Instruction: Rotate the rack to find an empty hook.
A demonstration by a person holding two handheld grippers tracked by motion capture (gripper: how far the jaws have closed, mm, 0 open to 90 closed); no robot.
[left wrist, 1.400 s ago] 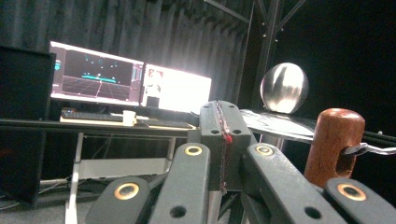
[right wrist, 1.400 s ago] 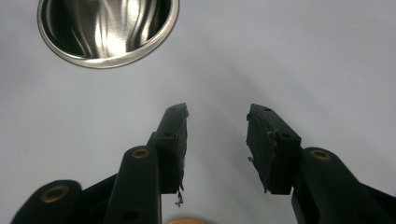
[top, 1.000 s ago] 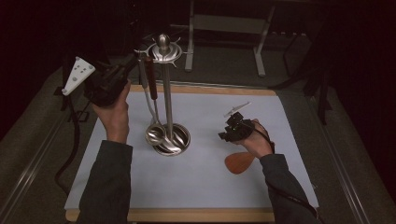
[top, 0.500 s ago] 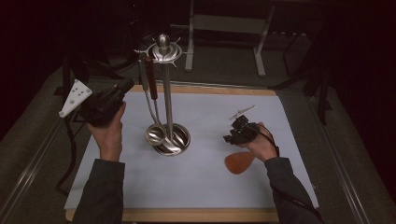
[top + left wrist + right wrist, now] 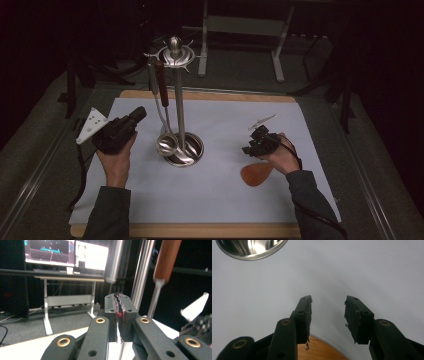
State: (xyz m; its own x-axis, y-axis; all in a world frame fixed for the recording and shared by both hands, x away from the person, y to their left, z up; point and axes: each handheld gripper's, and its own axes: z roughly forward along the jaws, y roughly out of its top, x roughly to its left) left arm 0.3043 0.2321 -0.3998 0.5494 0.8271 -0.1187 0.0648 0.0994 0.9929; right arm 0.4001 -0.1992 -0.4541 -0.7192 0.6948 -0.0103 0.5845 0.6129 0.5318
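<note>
A steel utensil stand (image 5: 178,100) rises from a round base (image 5: 186,152) at mid table. A ladle with a brown handle (image 5: 162,82) hangs on it, its bowl (image 5: 167,144) down by the base. My left gripper (image 5: 139,115) is left of the stand, pointing at it. Its jaws (image 5: 119,298) have just been opening; a thin slit shows between them and nothing is in it. The brown handle (image 5: 166,258) and the pole (image 5: 143,277) stand just beyond. My right gripper (image 5: 252,146) hovers open over the white mat (image 5: 362,270), above a flat wooden utensil (image 5: 256,174).
The white mat (image 5: 220,195) covers a wooden board whose edge (image 5: 190,231) runs along the front. The steel base (image 5: 252,248) lies ahead of the right jaws, the wooden piece (image 5: 322,351) beneath them. A metal desk frame (image 5: 240,25) and monitors (image 5: 67,252) stand beyond the table.
The left hand has come down from beside the stand's top to just above the mat, left of the stand. The right hand has barely moved.
</note>
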